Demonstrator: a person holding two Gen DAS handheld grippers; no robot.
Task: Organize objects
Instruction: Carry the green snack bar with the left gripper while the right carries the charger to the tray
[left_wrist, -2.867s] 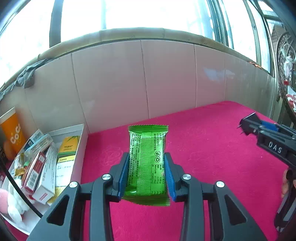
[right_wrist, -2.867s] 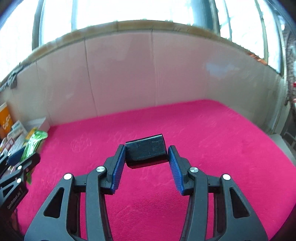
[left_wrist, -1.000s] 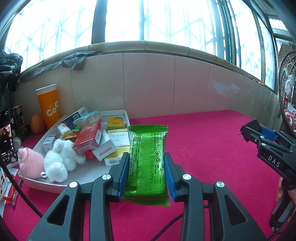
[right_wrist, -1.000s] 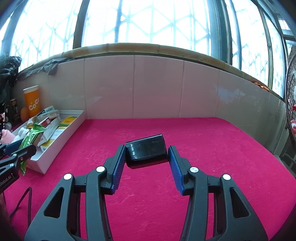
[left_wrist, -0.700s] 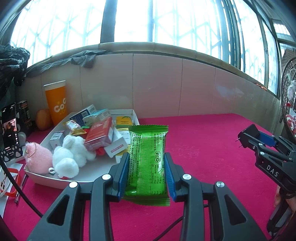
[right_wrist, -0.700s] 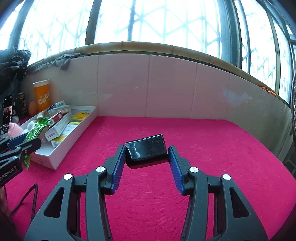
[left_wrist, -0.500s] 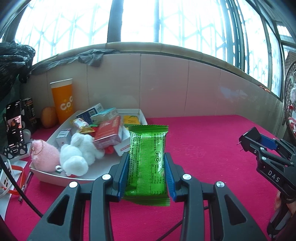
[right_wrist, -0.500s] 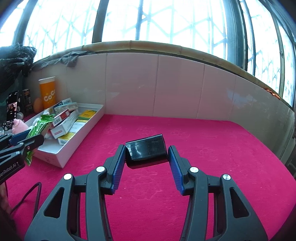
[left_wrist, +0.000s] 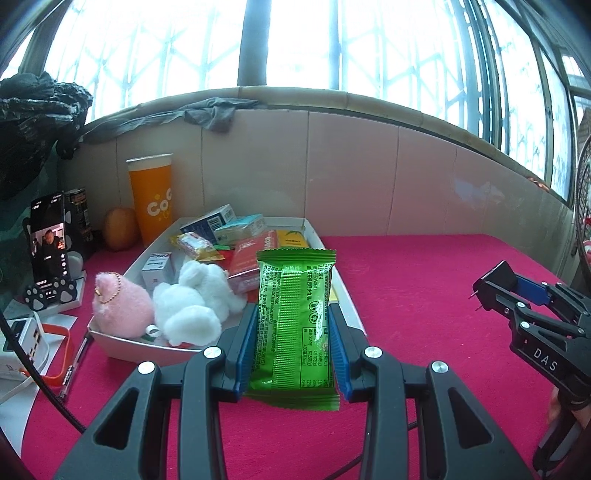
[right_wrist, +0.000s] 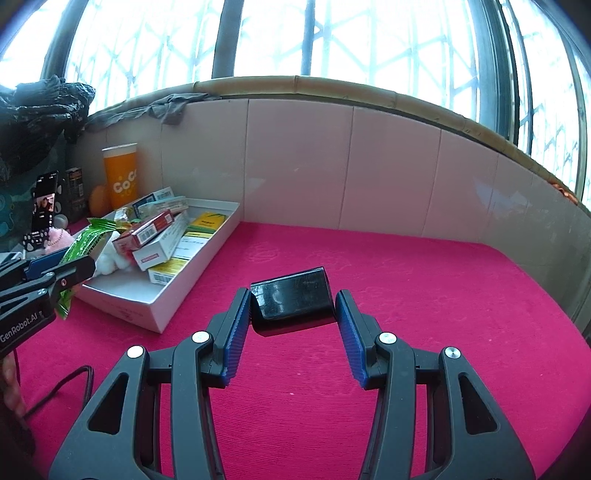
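Observation:
My left gripper (left_wrist: 293, 325) is shut on a green snack packet (left_wrist: 295, 325), held upright above the pink table, just in front of the white tray (left_wrist: 343, 291). The tray holds several boxes, a white plush (left_wrist: 195, 299) and a pink plush (left_wrist: 122, 299). My right gripper (right_wrist: 293, 306) is shut on a black glossy block (right_wrist: 291, 299), held above the pink cloth to the right of the tray (right_wrist: 177, 295). The left gripper with the green packet (right_wrist: 85, 243) shows at the left of the right wrist view. The right gripper (left_wrist: 495, 284) shows at the right of the left wrist view.
An orange cup (left_wrist: 151, 195), an orange fruit (left_wrist: 120, 229), a phone on a stand (left_wrist: 48, 251) and a white charger (left_wrist: 18, 339) stand left of the tray. A tiled wall (right_wrist: 369, 166) runs behind the table. A black cable (right_wrist: 70, 387) lies at the front left.
Both grippers have drawn back and turned left, each still holding its object. The tray and the items to its left have come more into view.

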